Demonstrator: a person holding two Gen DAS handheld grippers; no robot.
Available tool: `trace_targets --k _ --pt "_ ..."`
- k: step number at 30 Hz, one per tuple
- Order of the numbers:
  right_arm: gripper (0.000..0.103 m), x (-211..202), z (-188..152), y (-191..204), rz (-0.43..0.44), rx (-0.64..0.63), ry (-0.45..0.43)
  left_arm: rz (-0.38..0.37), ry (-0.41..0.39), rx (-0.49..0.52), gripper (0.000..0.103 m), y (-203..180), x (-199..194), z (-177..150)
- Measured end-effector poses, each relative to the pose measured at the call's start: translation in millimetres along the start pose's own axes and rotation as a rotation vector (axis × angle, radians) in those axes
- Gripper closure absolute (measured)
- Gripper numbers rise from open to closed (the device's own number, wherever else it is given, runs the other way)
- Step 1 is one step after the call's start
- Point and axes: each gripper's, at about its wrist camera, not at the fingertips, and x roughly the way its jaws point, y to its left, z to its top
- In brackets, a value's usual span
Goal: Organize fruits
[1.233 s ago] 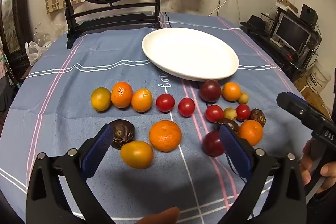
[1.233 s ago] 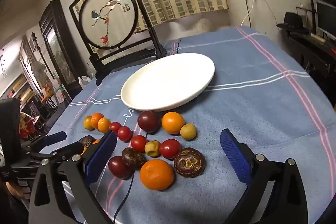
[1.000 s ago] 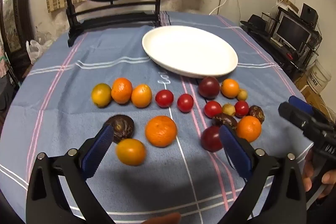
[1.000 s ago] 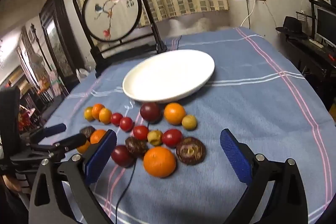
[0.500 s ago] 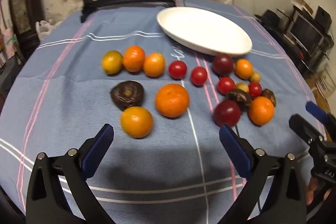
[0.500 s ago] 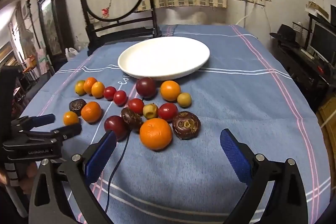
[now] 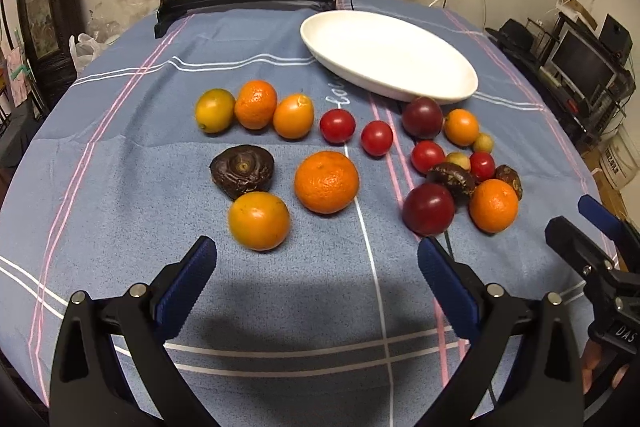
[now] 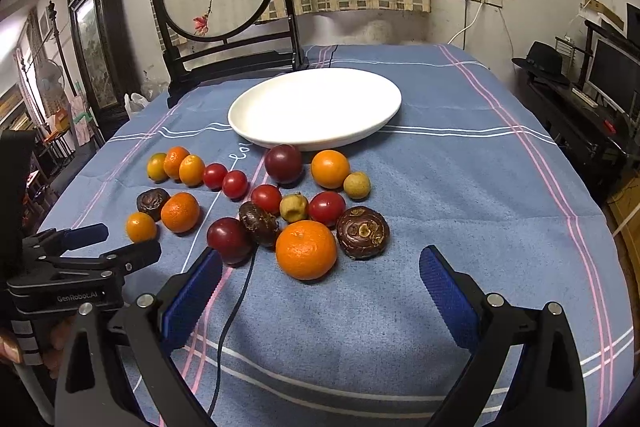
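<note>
A: Left wrist view. The left gripper point(image 7: 316, 281) hangs over the blue tablecloth point(image 7: 120, 187) with its jaws wide apart and nothing between them. The white plate point(image 7: 390, 57) lies at 12 o'clock of the fruit and holds nothing. A small orange point(image 7: 259, 220) sits nearest, at 11 o'clock of the gripper, touching a dark wrinkled fruit point(image 7: 242, 171); a big mandarin point(image 7: 326, 181) lies just beside them. A row of citrus and two cherry tomatoes point(image 7: 337, 125) runs behind.

B: And the right-hand cluster?

A: At 1 o'clock, packed tight: a plum point(image 7: 428, 209), a mandarin, tomatoes, small yellow fruits. The right gripper point(image 7: 588, 231) shows at 3 o'clock; its opening cannot be judged here.

B: Right wrist view?

A: The right gripper point(image 8: 320, 287) has its jaws spread, empty. An orange mandarin point(image 8: 306, 249) sits at 12 o'clock just ahead, and a brown wrinkled fruit point(image 8: 362, 232) touches it. A black cable point(image 8: 236, 299) trails from the cluster. The plate point(image 8: 316, 143) is bare.

B: Progress?

A: Judged as not started: every fruit is on the cloth, so all of the sorting remains.
</note>
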Motion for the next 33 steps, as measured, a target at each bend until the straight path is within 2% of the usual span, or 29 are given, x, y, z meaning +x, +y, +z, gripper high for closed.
trace_targets --k 5,12,14,17,19,26,33 --pt "0.003 -1 1 0 -0.004 0.001 -0.001 0.01 -0.007 0.011 0.004 -2 -2 -3" --pt "0.003 -3 0 -1 -0.008 0.012 -0.006 -0.016 -0.079 0.048 0.004 -9 -16 -8" --pt "0.003 -3 -1 -2 -0.008 0.016 -0.004 -0.001 -0.084 0.063 0.004 -11 -17 -9" --pt "0.003 -3 -3 -2 -0.004 0.019 -0.003 -0.02 -0.095 0.037 0.004 -9 -18 -10" --pt "0.003 -3 -3 -1 -0.005 0.018 -0.004 -0.005 -0.114 0.004 0.004 -6 -20 -11" --pt "0.003 -3 -4 -1 -0.002 0.018 -0.001 0.041 -0.097 0.062 0.004 -10 -19 -12" --pt "0.003 0 -5 1 -0.004 0.008 0.01 0.023 -0.069 0.044 0.004 -6 -16 -13"
